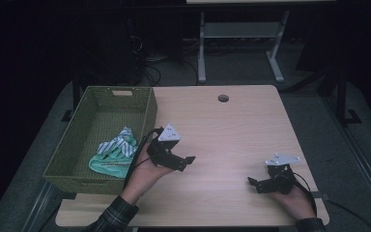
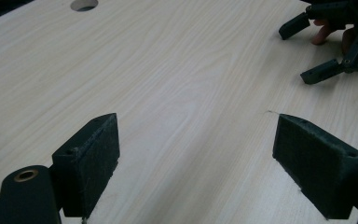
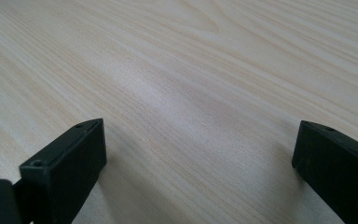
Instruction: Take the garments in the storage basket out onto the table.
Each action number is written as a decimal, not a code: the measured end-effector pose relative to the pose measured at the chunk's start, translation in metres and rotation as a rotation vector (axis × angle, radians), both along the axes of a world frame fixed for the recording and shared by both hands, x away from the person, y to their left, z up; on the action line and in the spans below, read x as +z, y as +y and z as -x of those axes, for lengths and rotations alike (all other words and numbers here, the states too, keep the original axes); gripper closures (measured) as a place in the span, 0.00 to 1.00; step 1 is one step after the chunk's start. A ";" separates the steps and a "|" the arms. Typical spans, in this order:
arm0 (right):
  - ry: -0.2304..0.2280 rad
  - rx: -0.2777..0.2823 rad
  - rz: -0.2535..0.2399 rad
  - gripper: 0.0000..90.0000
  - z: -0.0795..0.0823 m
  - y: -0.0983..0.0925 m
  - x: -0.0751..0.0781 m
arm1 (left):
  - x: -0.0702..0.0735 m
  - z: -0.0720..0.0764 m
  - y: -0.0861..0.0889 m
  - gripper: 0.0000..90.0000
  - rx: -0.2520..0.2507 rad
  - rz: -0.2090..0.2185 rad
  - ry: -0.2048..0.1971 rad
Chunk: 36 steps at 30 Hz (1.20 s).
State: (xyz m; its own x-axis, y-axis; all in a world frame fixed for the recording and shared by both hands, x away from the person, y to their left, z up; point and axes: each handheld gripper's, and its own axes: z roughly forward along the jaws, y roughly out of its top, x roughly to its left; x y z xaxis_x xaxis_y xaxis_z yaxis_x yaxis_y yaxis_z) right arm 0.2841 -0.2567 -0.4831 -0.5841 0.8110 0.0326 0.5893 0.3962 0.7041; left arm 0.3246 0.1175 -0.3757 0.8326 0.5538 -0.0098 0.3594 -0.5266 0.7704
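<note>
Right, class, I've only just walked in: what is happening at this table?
A person sits at a wooden table with a two-jaw gripper in each hand. The left gripper hangs open beside a green woven basket that holds a bundle of green and striped cloth. The right gripper is open too, low over bare wood near the table's right front. Neither grips anything, so the cloth appears already put away.

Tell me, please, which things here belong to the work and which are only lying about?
Belonging to the work:
- left gripper, open
- right gripper, open
- folded cloths
- green woven basket holding them

Only there:
- wooden table
- hole in the table
- white desk frame behind
</note>
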 end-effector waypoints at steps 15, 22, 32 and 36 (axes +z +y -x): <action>0.000 0.000 0.000 0.03 0.000 0.000 0.000 | 0.014 0.001 0.013 0.16 0.011 0.020 -0.013; 0.000 0.000 0.000 0.03 0.000 0.000 0.000 | 0.018 0.001 0.021 0.16 0.018 0.015 -0.014; 0.000 0.000 -0.001 0.03 0.000 0.000 0.000 | 0.021 0.000 0.030 0.16 0.036 0.010 -0.012; 0.000 0.001 -0.001 0.03 0.000 0.000 0.000 | 0.023 -0.001 0.035 0.16 0.045 0.011 -0.015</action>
